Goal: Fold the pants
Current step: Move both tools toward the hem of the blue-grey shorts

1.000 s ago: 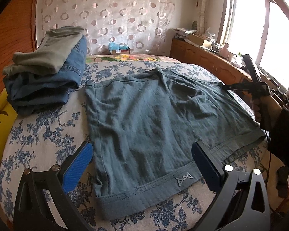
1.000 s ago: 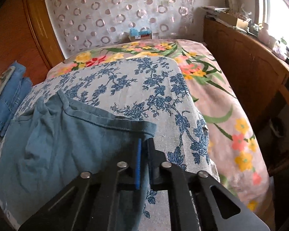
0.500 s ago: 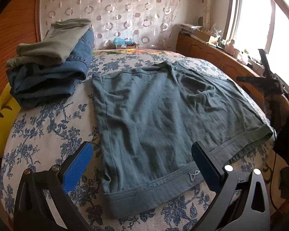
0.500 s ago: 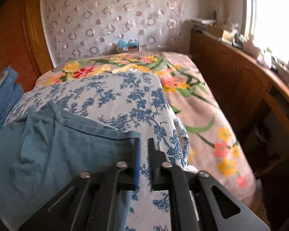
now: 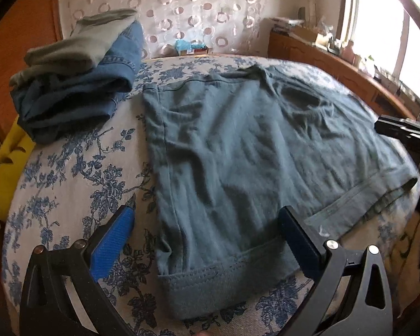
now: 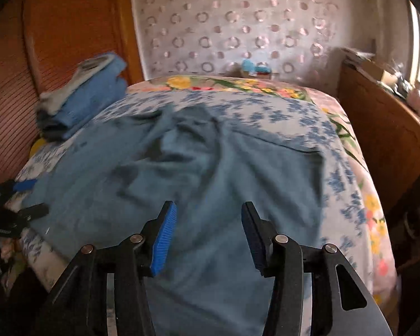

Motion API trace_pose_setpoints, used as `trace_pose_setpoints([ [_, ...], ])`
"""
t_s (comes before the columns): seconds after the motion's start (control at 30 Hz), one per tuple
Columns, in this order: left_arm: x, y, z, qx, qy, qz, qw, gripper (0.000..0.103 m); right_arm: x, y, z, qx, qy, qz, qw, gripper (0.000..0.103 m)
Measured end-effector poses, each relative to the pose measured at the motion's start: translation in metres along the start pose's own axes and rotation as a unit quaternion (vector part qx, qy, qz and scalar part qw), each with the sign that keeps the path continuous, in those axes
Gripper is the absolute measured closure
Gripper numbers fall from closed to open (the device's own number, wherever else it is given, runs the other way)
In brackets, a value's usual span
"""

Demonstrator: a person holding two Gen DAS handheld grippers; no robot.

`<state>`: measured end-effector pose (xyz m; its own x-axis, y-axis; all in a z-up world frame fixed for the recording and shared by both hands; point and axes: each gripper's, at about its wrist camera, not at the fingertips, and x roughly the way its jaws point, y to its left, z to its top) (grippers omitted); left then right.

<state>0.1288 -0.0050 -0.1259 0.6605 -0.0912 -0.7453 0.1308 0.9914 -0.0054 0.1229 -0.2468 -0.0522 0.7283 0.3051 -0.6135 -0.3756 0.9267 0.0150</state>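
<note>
Pants [image 5: 238, 154] flat on bed; small pale hem logo [image 5: 323, 231], unreadable.

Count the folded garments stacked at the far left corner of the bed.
2 can be told apart: a grey-green folded garment on top, and blue denim jeans beneath it. The dark lower folds may belong to the jeans or hide a third piece.

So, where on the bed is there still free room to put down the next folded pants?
Free: the blue-flowered cover between the teal pants and the folded stack, in front of the stack; also the floral strip between the pants and the wooden cabinet. Crowded: the bed's middle, under the pants, and the stack's corner.
</note>
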Motion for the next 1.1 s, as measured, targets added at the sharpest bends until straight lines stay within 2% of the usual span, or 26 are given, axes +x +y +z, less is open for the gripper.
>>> trace_pose_setpoints([
  [0.13, 0.000, 0.002, 0.000, -0.007, 0.001, 0.001, 1.0000, 0.000, -0.012, 0.017, -0.020, -0.022, 0.006, 0.005, 1.000, 0.050],
  [0.4, -0.003, 0.002, -0.003, -0.010, -0.015, 0.004, 0.9998, 0.000, -0.028, 0.014, -0.043, -0.028, 0.023, 0.008, 0.999, 0.042],
  [0.47, -0.004, 0.002, -0.005, -0.010, -0.020, 0.005, 0.9997, 0.000, -0.026, 0.018, -0.044, -0.025, 0.030, 0.001, 0.999, 0.040],
  [0.53, -0.004, 0.002, -0.006, -0.009, -0.021, 0.004, 0.9997, 0.000, -0.025, 0.019, -0.040, -0.030, 0.020, -0.014, 0.999, 0.035],
  [0.77, -0.015, 0.018, -0.008, -0.027, -0.004, -0.016, 0.9995, 0.000, -0.028, 0.015, -0.037, -0.012, 0.012, -0.039, 0.999, 0.034],
  [0.87, -0.033, 0.030, -0.015, -0.052, -0.030, -0.030, 0.9977, 0.005, -0.035, 0.026, -0.044, -0.001, 0.002, -0.040, 0.999, 0.034],
  [0.93, -0.040, 0.033, -0.018, -0.052, -0.035, -0.032, 0.9975, 0.010, -0.030, 0.032, -0.040, 0.001, -0.002, -0.037, 0.999, 0.034],
  [1.1, -0.051, 0.035, -0.028, -0.050, -0.035, -0.037, 0.9974, 0.034, -0.035, 0.032, -0.042, 0.024, -0.011, -0.014, 1.000, 0.034],
])
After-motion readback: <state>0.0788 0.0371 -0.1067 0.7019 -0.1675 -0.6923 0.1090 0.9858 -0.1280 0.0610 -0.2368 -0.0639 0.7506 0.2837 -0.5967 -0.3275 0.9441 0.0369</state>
